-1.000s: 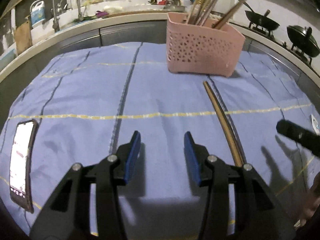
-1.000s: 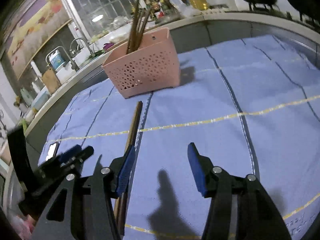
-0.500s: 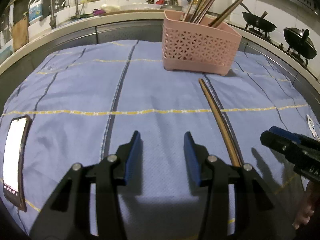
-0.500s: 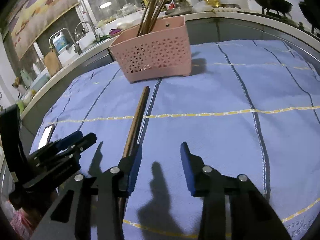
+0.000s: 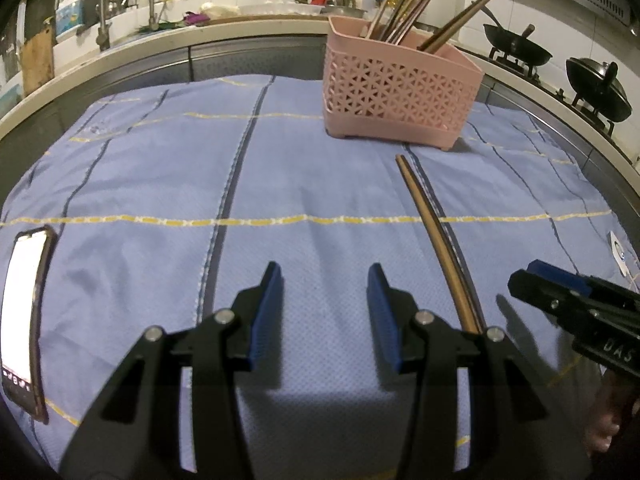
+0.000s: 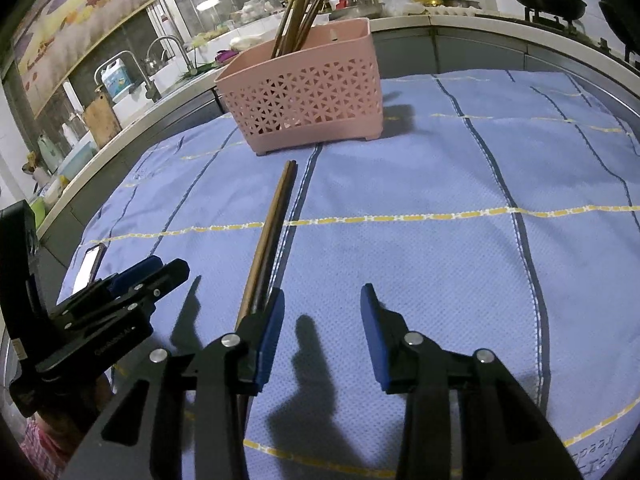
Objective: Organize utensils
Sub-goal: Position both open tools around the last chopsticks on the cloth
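Note:
A pair of brown chopsticks [image 5: 432, 232] lies lengthwise on the blue cloth [image 5: 304, 184], pointing at a pink perforated basket [image 5: 400, 96] that holds several more chopsticks. My left gripper [image 5: 324, 276] hovers open over bare cloth, left of the pair, with nothing between its blue pads. In the right wrist view the chopsticks [image 6: 272, 232] run just outside the left finger of my right gripper [image 6: 323, 300], which is open and empty. The basket [image 6: 312, 96] stands beyond. Each gripper shows in the other's view: the right gripper [image 5: 524, 276] at the right edge, the left gripper [image 6: 168, 268] at the left.
A lit phone [image 5: 24, 312] lies on the cloth's left edge. Behind the cloth a counter rim [image 5: 240, 28] carries a sink, taps and bottles. Woks [image 5: 516, 48] sit on a stove at the right.
My right gripper's jaws have narrowed and it has turned a little, bringing the basket nearer the middle of its view. The left gripper has stayed put.

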Available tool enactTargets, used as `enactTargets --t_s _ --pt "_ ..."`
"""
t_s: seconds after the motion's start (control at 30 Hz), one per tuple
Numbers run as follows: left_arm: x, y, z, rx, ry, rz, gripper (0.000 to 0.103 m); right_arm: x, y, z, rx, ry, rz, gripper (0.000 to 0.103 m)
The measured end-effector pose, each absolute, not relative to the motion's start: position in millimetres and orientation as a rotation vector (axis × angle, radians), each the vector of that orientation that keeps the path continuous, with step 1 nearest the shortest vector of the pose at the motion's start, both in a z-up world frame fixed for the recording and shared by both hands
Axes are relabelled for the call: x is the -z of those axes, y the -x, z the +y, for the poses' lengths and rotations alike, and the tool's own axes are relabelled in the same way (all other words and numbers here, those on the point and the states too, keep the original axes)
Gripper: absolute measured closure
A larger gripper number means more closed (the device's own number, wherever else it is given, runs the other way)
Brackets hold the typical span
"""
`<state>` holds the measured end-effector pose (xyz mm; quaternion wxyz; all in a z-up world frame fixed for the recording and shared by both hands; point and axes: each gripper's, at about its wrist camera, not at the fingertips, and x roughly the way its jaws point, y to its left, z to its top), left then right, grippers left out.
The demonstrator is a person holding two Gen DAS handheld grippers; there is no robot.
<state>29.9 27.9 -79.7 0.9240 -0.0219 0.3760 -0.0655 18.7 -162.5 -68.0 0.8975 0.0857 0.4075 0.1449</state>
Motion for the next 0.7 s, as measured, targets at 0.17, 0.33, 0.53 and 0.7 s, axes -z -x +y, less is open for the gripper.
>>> enactTargets --t_s 0.17,0.33,0.53,0.7 --pt "79.8 -30.4 28.0 0.137 0.049 0.773 0.060 70.3 -20.4 -162.1 -0.300 -0.178 0.851 0.063" --pt "79.9 -30.0 28.1 0.137 0.050 0.774 0.060 70.6 -20.8 -162.2 -0.299 -0.181 0.854 0.063" --pt "80.5 -30.3 27.9 0.138 0.053 0.775 0.060 71.9 -21.0 -161.4 -0.303 -0.182 0.862 0.063" --pt "80.6 -30.3 28.1 0.138 0.054 0.776 0.060 73.3 -20.4 -160.2 -0.303 -0.181 0.869 0.063"
